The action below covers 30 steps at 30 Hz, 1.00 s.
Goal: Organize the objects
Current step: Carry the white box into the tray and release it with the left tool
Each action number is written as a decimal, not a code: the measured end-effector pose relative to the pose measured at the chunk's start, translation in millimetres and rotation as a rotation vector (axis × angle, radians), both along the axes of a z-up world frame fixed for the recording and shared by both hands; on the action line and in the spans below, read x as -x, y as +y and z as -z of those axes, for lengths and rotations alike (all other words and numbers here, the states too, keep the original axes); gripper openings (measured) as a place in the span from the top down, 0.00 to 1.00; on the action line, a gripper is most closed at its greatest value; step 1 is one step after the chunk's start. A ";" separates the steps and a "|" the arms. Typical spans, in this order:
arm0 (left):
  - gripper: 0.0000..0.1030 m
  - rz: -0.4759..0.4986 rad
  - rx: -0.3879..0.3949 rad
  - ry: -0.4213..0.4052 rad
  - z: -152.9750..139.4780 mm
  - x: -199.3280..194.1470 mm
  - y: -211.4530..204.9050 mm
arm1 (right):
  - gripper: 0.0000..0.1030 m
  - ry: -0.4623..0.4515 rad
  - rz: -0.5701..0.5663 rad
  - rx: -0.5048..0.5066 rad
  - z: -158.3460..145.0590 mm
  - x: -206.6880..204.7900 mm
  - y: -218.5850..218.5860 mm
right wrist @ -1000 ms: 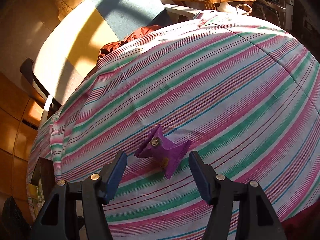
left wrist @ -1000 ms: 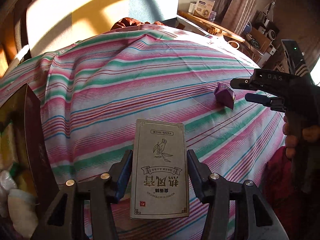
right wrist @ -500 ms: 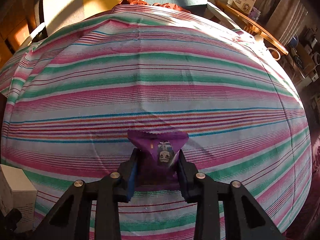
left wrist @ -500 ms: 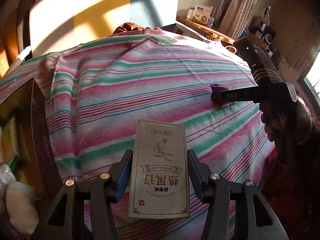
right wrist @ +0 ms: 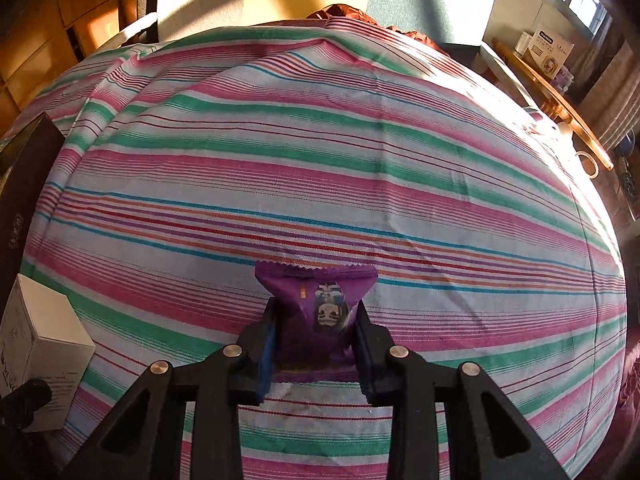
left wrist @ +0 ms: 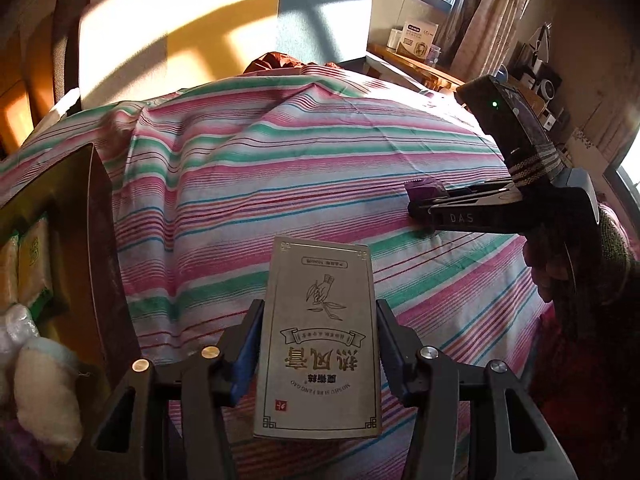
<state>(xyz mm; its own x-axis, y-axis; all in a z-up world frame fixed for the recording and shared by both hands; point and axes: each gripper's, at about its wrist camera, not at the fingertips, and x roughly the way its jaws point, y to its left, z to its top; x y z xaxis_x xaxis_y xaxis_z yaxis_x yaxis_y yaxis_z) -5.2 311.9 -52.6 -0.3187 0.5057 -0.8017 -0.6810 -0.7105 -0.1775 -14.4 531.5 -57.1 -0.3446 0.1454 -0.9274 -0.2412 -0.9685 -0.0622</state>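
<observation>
My left gripper (left wrist: 318,344) is shut on a flat grey carton (left wrist: 318,336) with gold Chinese print, held above the striped cloth (left wrist: 280,176). My right gripper (right wrist: 316,332) is shut on a small purple snack packet (right wrist: 320,304), low over the cloth. In the left wrist view the right gripper (left wrist: 418,208) shows at the right with the purple packet (left wrist: 424,190) at its tip. In the right wrist view the carton (right wrist: 40,340) shows at the left edge.
A dark open box (left wrist: 56,248) with yellow-green packets and a plush item (left wrist: 44,392) stands at the left. A wooden shelf (left wrist: 416,66) with boxes is at the back right. A headboard (left wrist: 208,28) rises behind the cloth.
My right gripper came down around the purple packet and shut on it. My left gripper has kept the carton and shifted a little.
</observation>
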 end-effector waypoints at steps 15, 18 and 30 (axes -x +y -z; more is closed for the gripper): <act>0.48 -0.066 -0.029 0.069 -36.9 -15.2 -41.7 | 0.67 0.019 0.011 0.025 6.6 -1.0 6.0; 0.48 -0.114 -0.043 0.116 -56.4 -13.6 -64.4 | 0.67 0.022 -0.003 0.007 6.6 -2.2 3.5; 0.48 -0.407 0.008 0.286 -98.4 12.8 -176.9 | 0.67 0.030 -0.019 -0.028 7.6 -3.3 -3.7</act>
<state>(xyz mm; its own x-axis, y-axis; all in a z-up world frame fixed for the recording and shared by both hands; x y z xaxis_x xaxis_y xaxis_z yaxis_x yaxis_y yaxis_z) -18.0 135.0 45.8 -0.6964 0.2886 -0.6571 -0.3687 -0.9294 -0.0175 -11.1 527.8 -64.7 -0.3751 0.1645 -0.9123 -0.2245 -0.9710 -0.0828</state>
